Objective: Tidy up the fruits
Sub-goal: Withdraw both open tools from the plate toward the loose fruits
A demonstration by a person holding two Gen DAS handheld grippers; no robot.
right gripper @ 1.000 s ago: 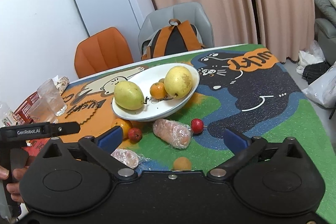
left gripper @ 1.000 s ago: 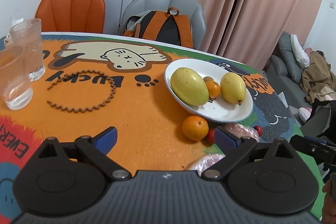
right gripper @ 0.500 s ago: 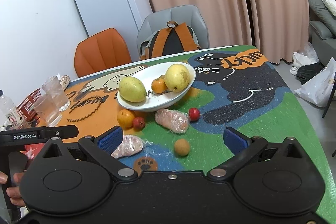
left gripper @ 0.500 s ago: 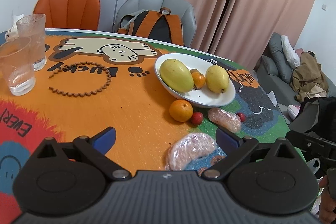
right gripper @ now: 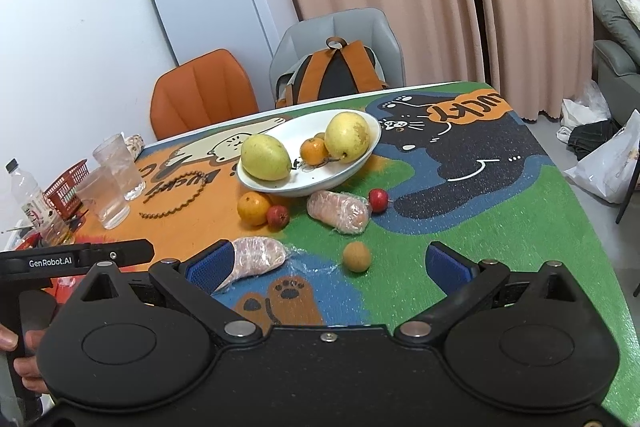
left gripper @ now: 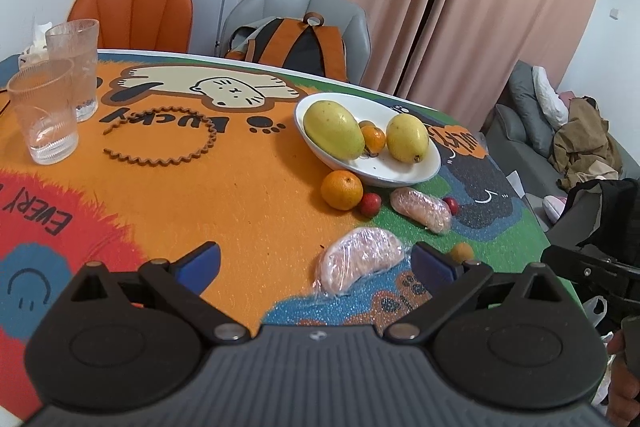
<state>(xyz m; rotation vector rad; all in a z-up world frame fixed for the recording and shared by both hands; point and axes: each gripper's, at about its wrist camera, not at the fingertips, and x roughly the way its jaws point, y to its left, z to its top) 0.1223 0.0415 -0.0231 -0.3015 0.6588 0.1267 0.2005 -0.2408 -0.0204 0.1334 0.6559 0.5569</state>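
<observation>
Two pears (right gripper: 266,157) and small oranges lie in the plate (right gripper: 360,163); beside it an orange (right gripper: 253,208), wrapped pieces and berries remain, with the left gripper (left gripper: 316,261) and right gripper (right gripper: 328,267) held wide and empty.

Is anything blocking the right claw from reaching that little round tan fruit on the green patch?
Nothing visible does. The open right gripper faces the small round tan fruit directly, only bare mat between.

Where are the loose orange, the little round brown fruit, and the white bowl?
loose orange (left gripper: 341,189): left wrist view, centre of its peel.
little round brown fruit (right gripper: 356,256): right wrist view, middle of its skin.
white bowl (right gripper: 372,131): right wrist view, bare right rim.
</observation>
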